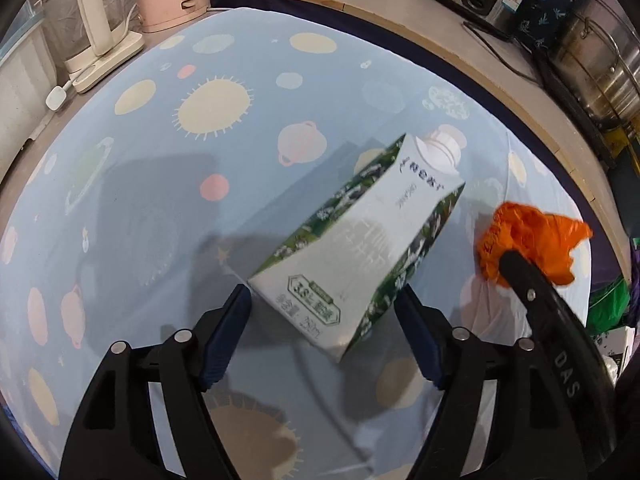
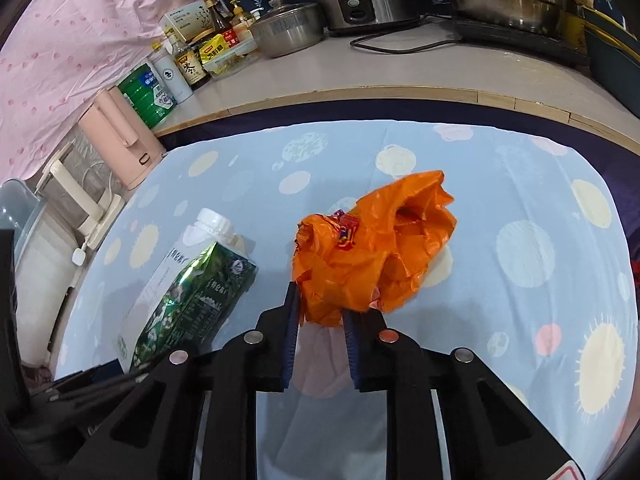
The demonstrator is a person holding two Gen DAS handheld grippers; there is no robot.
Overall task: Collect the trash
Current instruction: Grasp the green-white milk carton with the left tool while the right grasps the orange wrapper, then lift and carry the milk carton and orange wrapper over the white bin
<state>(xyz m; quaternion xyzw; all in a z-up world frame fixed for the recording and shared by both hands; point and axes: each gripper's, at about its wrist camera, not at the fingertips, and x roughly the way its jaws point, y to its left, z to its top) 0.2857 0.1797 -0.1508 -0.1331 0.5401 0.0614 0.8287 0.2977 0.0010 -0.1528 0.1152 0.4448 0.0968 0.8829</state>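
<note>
— Blue pads of the left gripper stand spread either side of the milk carton, not touching it. Why?
— Probably lining up to grasp it where it lies on the tabletop.
— And the right gripper?
— Clenched on the orange plastic bag, just right of the carton.

A white milk carton with green floral side panels and a white screw cap lies on its side on the blue spotted cloth, cap end pointing toward one o'clock in the left wrist view. Just beside it, at its three o'clock, sits a crumpled orange plastic bag, bunched up, with a scrap of red and blue print showing.
</note>
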